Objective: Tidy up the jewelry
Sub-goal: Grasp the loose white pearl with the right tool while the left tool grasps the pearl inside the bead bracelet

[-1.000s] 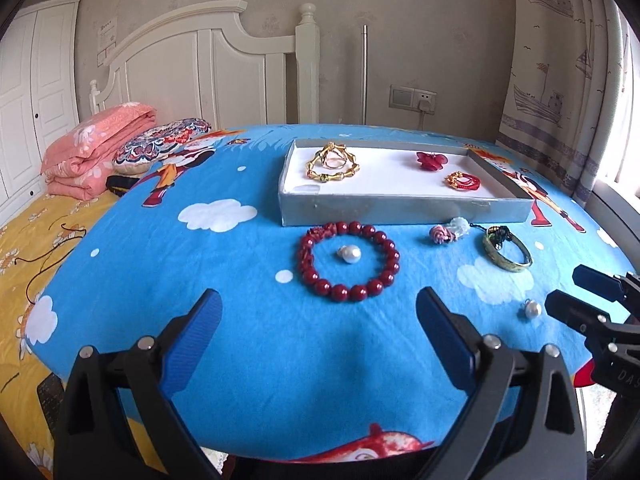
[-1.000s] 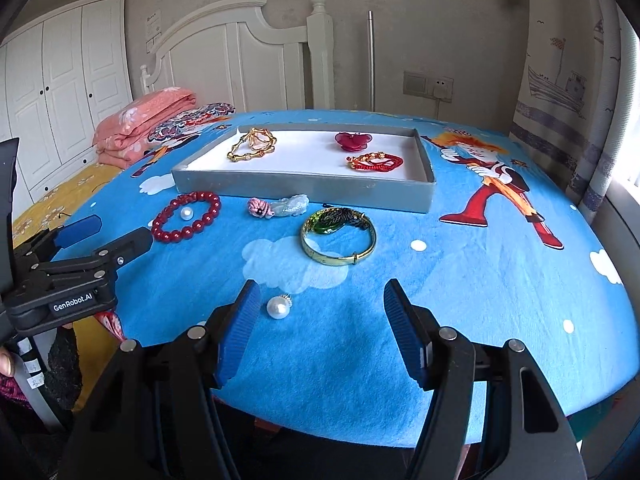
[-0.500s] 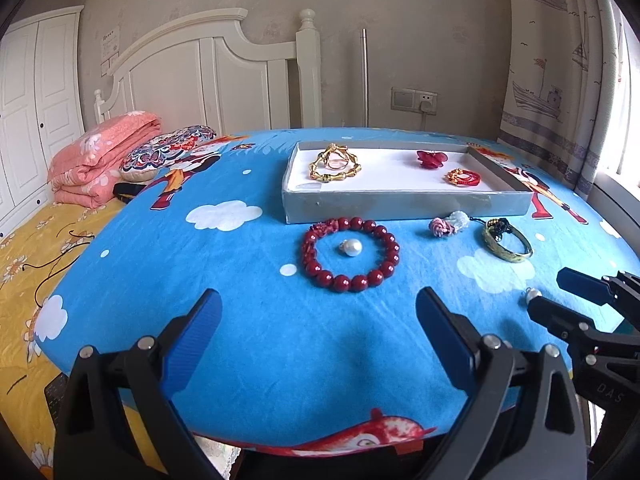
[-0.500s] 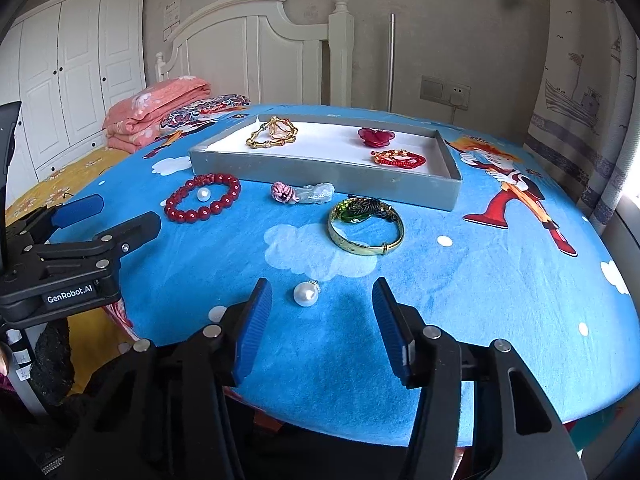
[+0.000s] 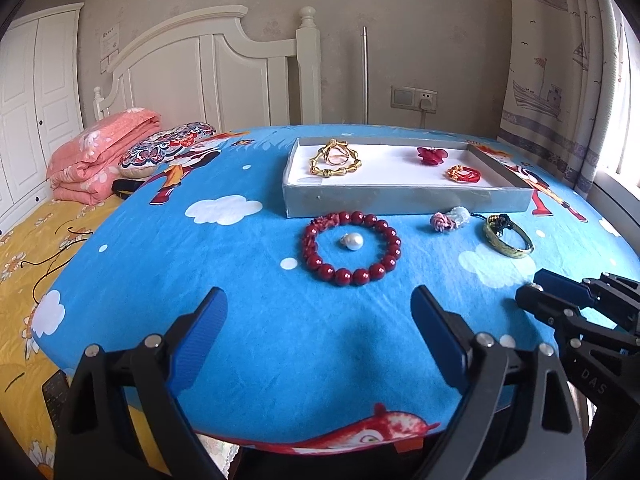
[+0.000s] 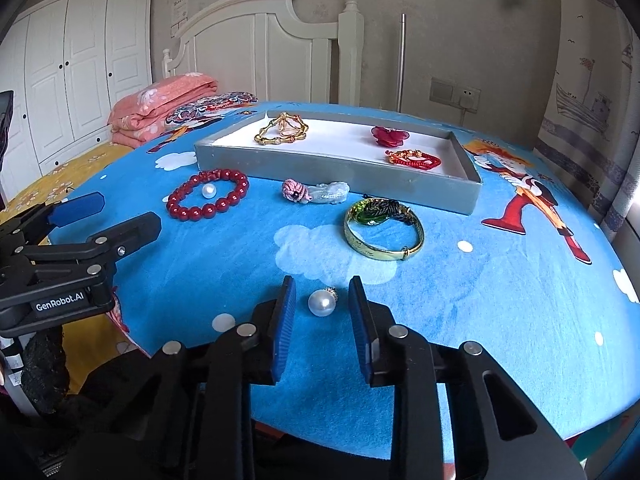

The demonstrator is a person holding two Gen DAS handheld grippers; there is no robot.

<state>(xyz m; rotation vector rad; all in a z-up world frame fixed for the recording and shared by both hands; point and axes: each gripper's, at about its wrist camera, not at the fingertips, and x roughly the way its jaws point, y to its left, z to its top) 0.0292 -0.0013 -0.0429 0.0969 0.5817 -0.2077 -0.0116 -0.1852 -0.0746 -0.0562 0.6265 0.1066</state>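
A loose pearl earring (image 6: pixel 321 303) lies on the blue cloth between the blue pads of my right gripper (image 6: pixel 321 285). Its jaws are closing, with a small gap still on each side of the pearl. My left gripper (image 5: pixel 318 320) hovers near the table's front edge, jaws wide and closing slightly, nothing between them. Ahead of it a red bead bracelet (image 5: pixel 352 276) rings a second pearl (image 5: pixel 353 241). A pink knitted charm with a pale pendant (image 6: pixel 316 193) and a gold bangle (image 6: pixel 382 236) lie before the grey tray (image 6: pixel 320 164).
The tray holds a gold bamboo bracelet (image 6: pixel 282 133), a red flower (image 6: pixel 390 136) and a red string bracelet (image 6: pixel 414 159). The round table drops off close behind both grippers. A bed with pink bedding (image 5: pixel 100 152) stands left, a curtain (image 5: pixel 560 80) right.
The right gripper's jaws have narrowed a lot and now flank the pearl, which sits closer in. The left gripper has hardly shifted, its jaws slightly narrower.
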